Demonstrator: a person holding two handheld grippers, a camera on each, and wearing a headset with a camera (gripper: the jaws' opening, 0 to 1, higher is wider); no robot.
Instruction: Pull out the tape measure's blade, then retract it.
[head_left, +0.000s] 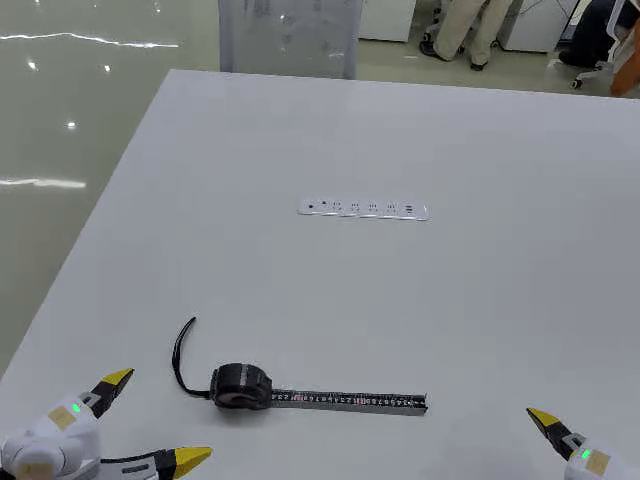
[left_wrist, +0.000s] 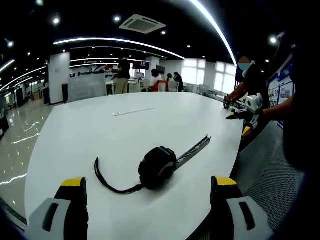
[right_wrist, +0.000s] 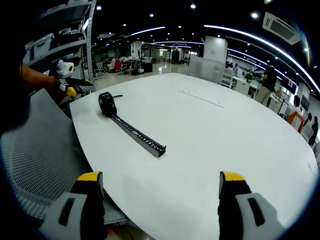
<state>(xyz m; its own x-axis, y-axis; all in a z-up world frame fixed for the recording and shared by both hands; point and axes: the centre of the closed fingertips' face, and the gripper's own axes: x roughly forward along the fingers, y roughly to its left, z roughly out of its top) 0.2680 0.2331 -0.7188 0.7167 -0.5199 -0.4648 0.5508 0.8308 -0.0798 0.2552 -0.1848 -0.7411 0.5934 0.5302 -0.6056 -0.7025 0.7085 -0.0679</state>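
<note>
A black tape measure (head_left: 240, 386) (left_wrist: 157, 166) (right_wrist: 106, 104) lies on the white table (head_left: 400, 300) near its front edge. Its dark blade (head_left: 350, 401) (left_wrist: 192, 151) (right_wrist: 137, 134) is drawn out to the right and rests flat on the table. A black wrist strap (head_left: 181, 355) (left_wrist: 112, 182) curls out from the case's left side. My left gripper (head_left: 145, 420) (left_wrist: 150, 187) is open, a little short of the case at the front left. My right gripper (right_wrist: 160, 185) is open and holds nothing; one of its yellow fingertips (head_left: 545, 418) shows at the front right, apart from the blade's end.
A white power strip (head_left: 362, 209) (left_wrist: 132, 111) (right_wrist: 202, 98) lies flat in the middle of the table. A grey mesh chair seat (right_wrist: 35, 150) (left_wrist: 270, 170) sits below the table's front edge. People stand beyond the far edge (head_left: 465, 30).
</note>
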